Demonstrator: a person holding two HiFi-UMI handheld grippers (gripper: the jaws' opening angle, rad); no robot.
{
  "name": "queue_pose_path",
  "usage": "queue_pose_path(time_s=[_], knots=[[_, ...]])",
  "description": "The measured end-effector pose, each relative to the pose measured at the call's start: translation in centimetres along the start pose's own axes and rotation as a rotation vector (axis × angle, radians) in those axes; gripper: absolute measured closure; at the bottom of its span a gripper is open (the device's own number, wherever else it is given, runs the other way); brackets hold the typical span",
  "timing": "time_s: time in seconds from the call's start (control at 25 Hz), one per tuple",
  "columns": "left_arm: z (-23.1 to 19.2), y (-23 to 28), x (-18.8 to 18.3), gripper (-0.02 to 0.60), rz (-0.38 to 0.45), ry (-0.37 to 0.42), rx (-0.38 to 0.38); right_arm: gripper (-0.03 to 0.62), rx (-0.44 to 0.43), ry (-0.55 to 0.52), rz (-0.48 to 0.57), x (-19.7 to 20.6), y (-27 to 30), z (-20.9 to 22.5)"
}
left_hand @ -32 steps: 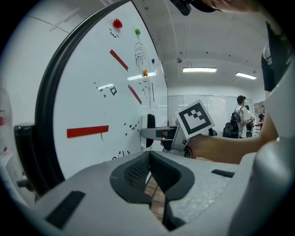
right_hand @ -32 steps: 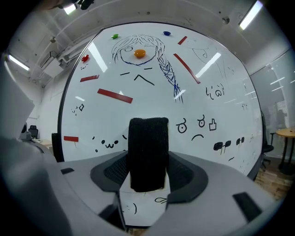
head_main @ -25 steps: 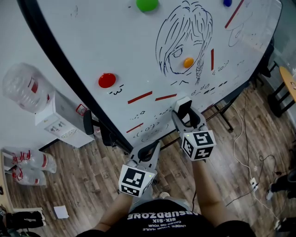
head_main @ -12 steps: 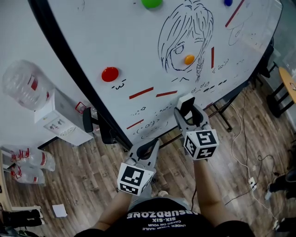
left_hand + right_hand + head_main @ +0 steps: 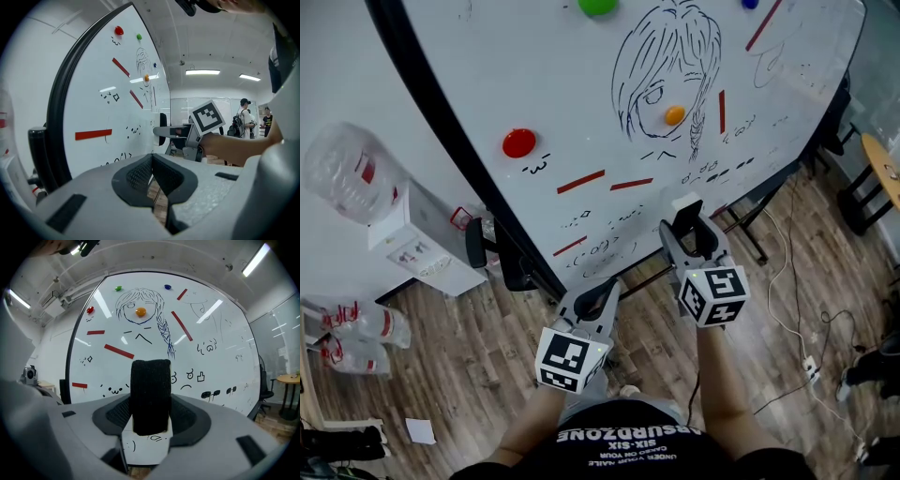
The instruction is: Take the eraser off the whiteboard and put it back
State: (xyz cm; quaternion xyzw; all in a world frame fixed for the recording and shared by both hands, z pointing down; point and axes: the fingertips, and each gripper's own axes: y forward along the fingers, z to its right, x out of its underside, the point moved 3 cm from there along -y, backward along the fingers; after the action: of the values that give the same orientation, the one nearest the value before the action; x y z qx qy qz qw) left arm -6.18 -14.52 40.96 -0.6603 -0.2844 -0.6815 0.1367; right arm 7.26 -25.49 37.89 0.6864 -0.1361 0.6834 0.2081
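A large whiteboard [image 5: 572, 84] with a drawn face, red strips and magnets fills the top of the head view. My right gripper [image 5: 686, 216] is shut on the eraser [image 5: 685, 206], a white block with black felt [image 5: 150, 397]. The felt side stands upright between the jaws and faces the board [image 5: 206, 333], held a short way off its lower part. Lower and to the left, my left gripper [image 5: 598, 300] is shut with nothing in it, its pads [image 5: 140, 174] meeting. In the left gripper view the right gripper [image 5: 164, 132] shows beside the board.
A water dispenser [image 5: 412, 239] with a bottle stands left of the board, and spare bottles [image 5: 356, 333] lie on the wood floor. Cables [image 5: 797, 309] trail at the right near a round table [image 5: 886, 164]. People [image 5: 243, 117] stand far back.
My right gripper has shifted slightly right and up with the eraser in it. The left gripper has stayed where it was.
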Motion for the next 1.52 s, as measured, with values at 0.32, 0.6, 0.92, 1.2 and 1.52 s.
queue_pose_path(time_s=[0.32, 0.6, 0.92, 1.2, 1.52], knots=[[0.6, -0.2, 0.1, 0.575, -0.007, 0.003, 0.006, 0.355, -0.022, 0.013, 0.026, 0.4, -1.9, 0.1], [1.1, -0.2, 0.4, 0.575, -0.014, 0.012, 0.011, 0.355, -0.033, 0.062, 0.043, 0.7, -3.7, 0.1], [1.8, -0.3, 0.3, 0.575, -0.009, 0.001, 0.022, 0.353, -0.051, 0.036, 0.052, 1.7, -5.7, -0.8], [2.3, -0.2, 0.4, 0.575, -0.011, 0.003, 0.026, 0.353, -0.054, 0.011, 0.029, 3.2, -7.3, -1.7], [3.4, -0.4, 0.6, 0.575, -0.016, 0.004, 0.035, 0.353, -0.061, 0.021, -0.004, 4.6, -9.0, -2.4]])
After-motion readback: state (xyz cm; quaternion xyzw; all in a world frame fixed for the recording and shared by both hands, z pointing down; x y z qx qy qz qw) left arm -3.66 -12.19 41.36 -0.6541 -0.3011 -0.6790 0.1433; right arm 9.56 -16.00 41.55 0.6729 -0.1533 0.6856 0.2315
